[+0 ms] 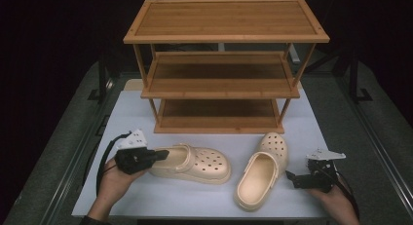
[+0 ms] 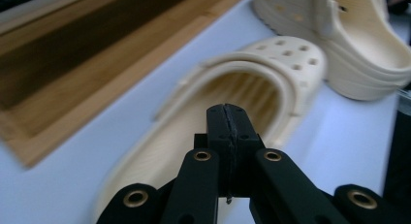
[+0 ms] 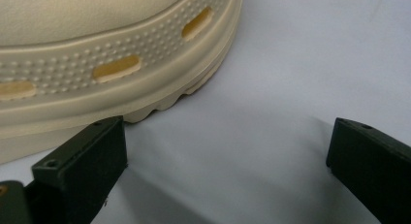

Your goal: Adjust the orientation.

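Shelf rack (image 1: 225,64), wooden, three tiers, stands at far side of white surface (image 1: 195,196); all tiers bare. Two cream clogs lie on the surface in front of it. Left clog (image 1: 195,162) lies crosswise, toe with holes pointing right, heel opening toward left claw (image 1: 163,154). Right clog (image 1: 262,169) lies lengthwise, toe toward the rack, heel toward the person, just apart from left clog.

Left claw held in the person's left hand (image 1: 113,183), tip over the heel end of left clog. In left gripper view its jaws are pressed together with nothing between them, tip hovering above the clog's (image 2: 242,93) opening; second clog (image 2: 358,44) shows beyond, rack's bottom tier (image 2: 72,64) at left.

Right claw (image 1: 292,176) held in right hand (image 1: 336,203), just beside the right clog's outer side. In right gripper view jaws stand wide apart, nothing between them, left jaw close to the clog's sole edge (image 3: 121,73); touching or not, cannot tell.
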